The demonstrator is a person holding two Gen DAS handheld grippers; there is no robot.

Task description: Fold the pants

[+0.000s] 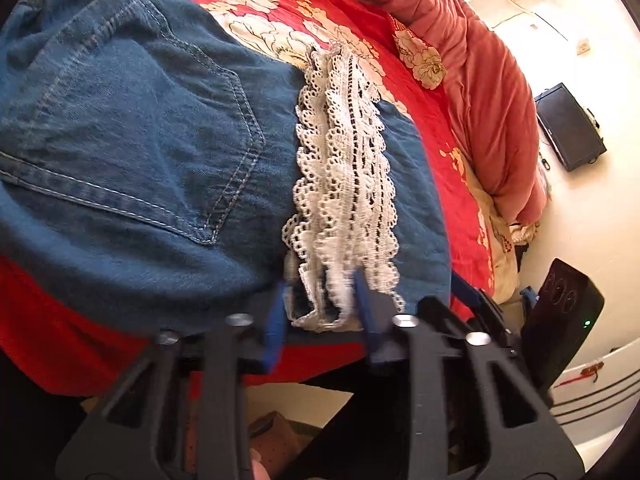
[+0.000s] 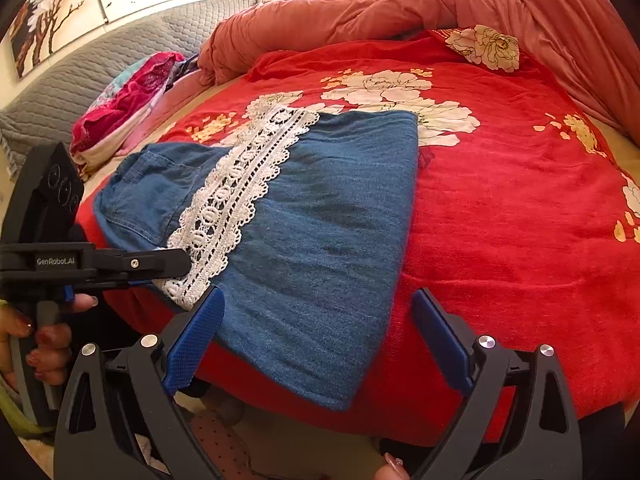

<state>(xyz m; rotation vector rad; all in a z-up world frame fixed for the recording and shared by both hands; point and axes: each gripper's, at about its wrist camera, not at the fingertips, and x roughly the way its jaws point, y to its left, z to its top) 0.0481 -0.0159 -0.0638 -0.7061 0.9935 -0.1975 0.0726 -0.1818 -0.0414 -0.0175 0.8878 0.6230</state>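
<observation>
Near front edge of bed [image 2: 520, 220]: denim pants [image 2: 320, 220] lying folded on red floral cover, lace trim [image 2: 236, 200] running across top layer, lower part overhanging bed edge toward operator.

Left gripper [image 1: 320, 304]: clenched on near end of lace trim plus denim hem beneath; blue pads pinching fabric at front edge.

Right gripper [image 2: 316, 332]: released, jaws wide apart, hovering above overhanging denim, nothing between pads.

Est. status: one fold done, next fold or tidy-up pending.

Risks:
- Lace-only pinch. Cause: thin openwork trim. Effect: trim stretching or snagging on pad, denim layers left behind.
- Stack slipping off front edge. Cause: overhang w/ weight pulling down.
- Layer shear. Cause: one-sided pull w/ right gripper idle; edges misaligned, creases set.
</observation>
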